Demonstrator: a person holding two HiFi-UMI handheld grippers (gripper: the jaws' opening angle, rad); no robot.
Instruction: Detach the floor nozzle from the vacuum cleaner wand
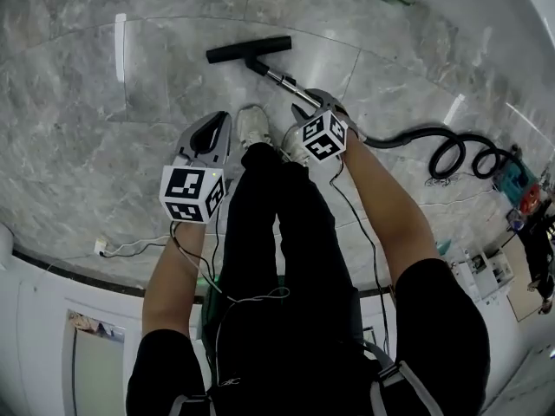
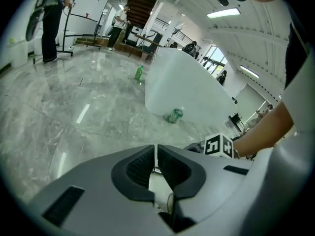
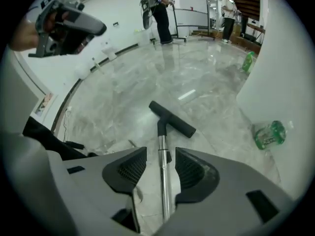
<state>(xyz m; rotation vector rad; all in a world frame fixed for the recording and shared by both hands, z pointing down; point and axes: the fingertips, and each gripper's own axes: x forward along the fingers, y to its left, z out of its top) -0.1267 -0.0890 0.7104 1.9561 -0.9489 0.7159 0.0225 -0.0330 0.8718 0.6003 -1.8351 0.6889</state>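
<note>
Both ribbed black jaws of my left gripper (image 2: 155,162) are together, empty; my right gripper (image 3: 161,156) has its jaws apart, straddling the chromed tubular wand (image 3: 161,139) without contact; the matte black T-shaped floor nozzle (image 3: 172,118) is attached, lying on the glossy grey marble floor (image 3: 123,92).

A large public hall, like an office or showroom lobby. A polished grey marble floor (image 1: 130,102) fills every view and mirrors the lights overhead. In the left gripper view, a dark staircase (image 2: 140,6) rises at top centre and a tall curved white partition (image 2: 187,90) stands centre right. Long ceiling light strips (image 2: 226,13) run across the upper right, and a standing person (image 2: 49,28) is at upper left.
</note>
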